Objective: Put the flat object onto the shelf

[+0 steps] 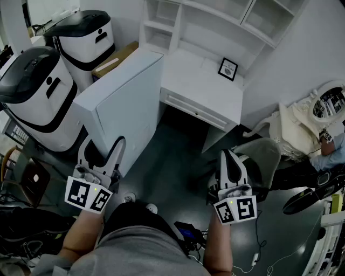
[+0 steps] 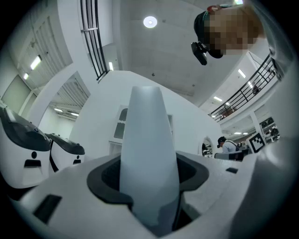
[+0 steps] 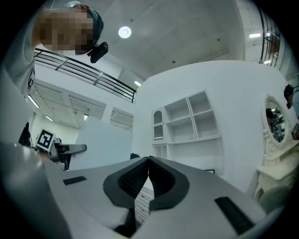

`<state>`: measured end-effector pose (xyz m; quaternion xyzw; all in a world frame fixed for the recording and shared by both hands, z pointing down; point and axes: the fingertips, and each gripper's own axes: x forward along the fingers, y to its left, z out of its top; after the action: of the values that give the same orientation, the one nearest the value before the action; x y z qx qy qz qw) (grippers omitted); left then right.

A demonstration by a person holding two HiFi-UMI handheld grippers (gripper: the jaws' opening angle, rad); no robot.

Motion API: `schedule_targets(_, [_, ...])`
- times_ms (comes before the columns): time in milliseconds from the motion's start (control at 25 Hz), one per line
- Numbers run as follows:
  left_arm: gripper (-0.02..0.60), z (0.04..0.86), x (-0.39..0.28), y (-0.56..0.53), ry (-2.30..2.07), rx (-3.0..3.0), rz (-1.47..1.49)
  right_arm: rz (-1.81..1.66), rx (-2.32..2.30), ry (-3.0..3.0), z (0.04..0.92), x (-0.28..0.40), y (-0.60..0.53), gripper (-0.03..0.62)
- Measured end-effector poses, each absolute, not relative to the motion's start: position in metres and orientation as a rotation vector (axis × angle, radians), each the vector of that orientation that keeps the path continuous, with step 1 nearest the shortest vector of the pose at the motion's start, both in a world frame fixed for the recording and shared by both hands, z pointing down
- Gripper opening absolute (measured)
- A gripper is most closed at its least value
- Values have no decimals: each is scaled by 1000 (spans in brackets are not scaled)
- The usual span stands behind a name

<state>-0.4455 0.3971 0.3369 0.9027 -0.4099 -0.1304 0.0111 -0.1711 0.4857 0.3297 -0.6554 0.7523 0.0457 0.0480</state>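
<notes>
You stand over a dark floor (image 1: 172, 161) in a white room, facing a white desk (image 1: 202, 86) with an open shelf unit (image 1: 215, 16) above it. 2 white machines with black tops (image 1: 32, 91) stand at your left. The flat white panel (image 1: 124, 102) stands upright on edge between them and the desk, broad face turned to your right. Its long top edge runs away from you toward the left end of the shelf unit. Your left gripper (image 1: 103, 156) clamps the panel's near edge, jaws spread partway by its thickness, and the panel (image 2: 149, 154) rises between the pads. Your right gripper (image 1: 230, 161) hangs in front of the desk, its jaws (image 3: 148, 163) closed together on nothing. A small framed picture (image 1: 228, 69) stands on the desk.
</notes>
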Motion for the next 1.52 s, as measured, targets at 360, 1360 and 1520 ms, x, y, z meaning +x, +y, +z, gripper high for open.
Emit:
schedule_targets(360, [268,335,-444,411,-1275,2838,-405,145,-2006,2263,329,-171,501,28])
schedule_targets(1360, [268,330,-407,381,-1275,2864,-372,112,-2018,2236,327,-124,485,29])
schedule_targets(1520, [268,332,-388,358,-1273,2857,-365,91,-2028,2245,330,-108,466,29])
